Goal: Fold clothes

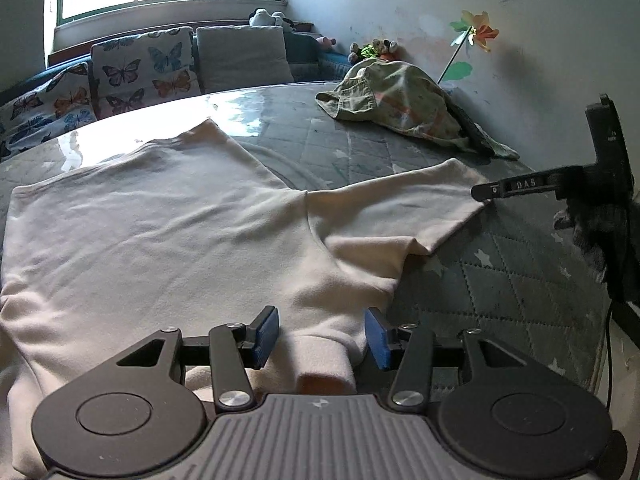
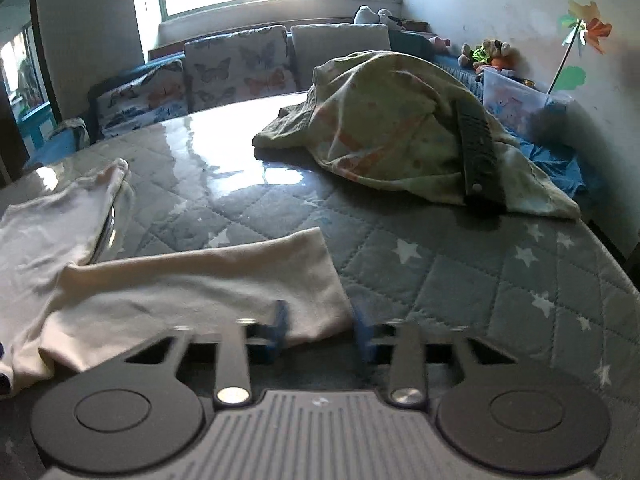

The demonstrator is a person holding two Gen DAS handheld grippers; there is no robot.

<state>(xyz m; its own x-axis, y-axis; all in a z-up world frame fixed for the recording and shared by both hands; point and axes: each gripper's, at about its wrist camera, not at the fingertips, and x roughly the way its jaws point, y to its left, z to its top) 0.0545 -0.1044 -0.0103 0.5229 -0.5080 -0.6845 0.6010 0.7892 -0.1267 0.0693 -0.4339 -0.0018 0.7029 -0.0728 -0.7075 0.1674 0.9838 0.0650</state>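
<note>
A white long-sleeved shirt [image 1: 160,232] lies spread on the quilted grey table top [image 2: 460,288]. One sleeve [image 1: 392,208] stretches out to the right. My left gripper [image 1: 322,336] sits at the shirt's near edge. Its blue pads stand apart, with a raised fold of white cloth [image 1: 324,360] between them that neither pad squeezes. My right gripper [image 2: 320,330] is at the end of that sleeve [image 2: 200,292]. The cuff corner lies flat between its blurred blue pads, which stand apart. In the left wrist view one of its fingers [image 1: 516,185] reaches the cuff, held by a dark-gloved hand [image 1: 592,236].
A crumpled green garment [image 2: 392,128] with a dark ribbed strap [image 2: 478,152] on it lies at the back right of the table. Butterfly-print cushions [image 1: 140,68] line the bench under the window. A clear plastic box [image 2: 516,100] and a pinwheel [image 1: 476,32] stand by the right wall.
</note>
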